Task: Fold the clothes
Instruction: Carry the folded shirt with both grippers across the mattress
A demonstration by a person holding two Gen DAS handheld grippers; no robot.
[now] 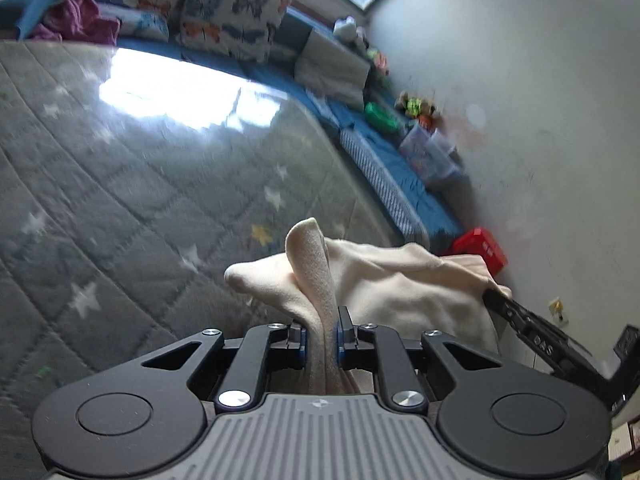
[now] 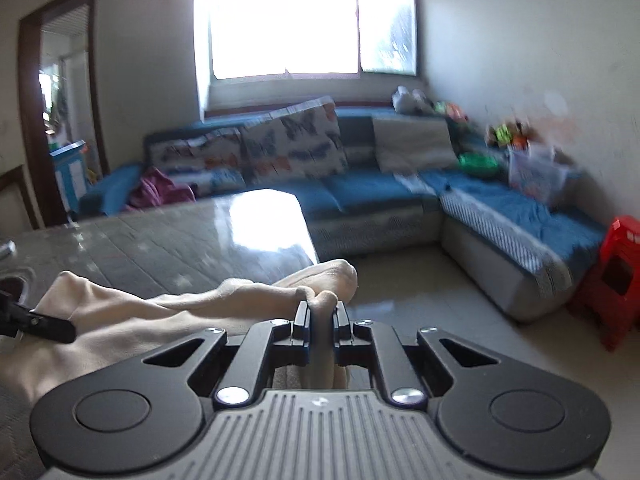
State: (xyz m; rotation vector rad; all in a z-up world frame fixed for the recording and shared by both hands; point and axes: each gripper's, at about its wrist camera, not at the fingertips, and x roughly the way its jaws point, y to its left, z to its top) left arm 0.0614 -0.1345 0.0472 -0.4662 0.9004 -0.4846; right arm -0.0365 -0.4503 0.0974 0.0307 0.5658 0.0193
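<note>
While both tongs (image 1: 321, 330) (image 2: 320, 318) pinch the cream garment (image 1: 400, 280) — sofa (image 2: 380, 192) beyond.

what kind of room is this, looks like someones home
Most likely a home living room: a blue corner sofa with butterfly cushions sits under a big window, and toys are piled along it.
</note>
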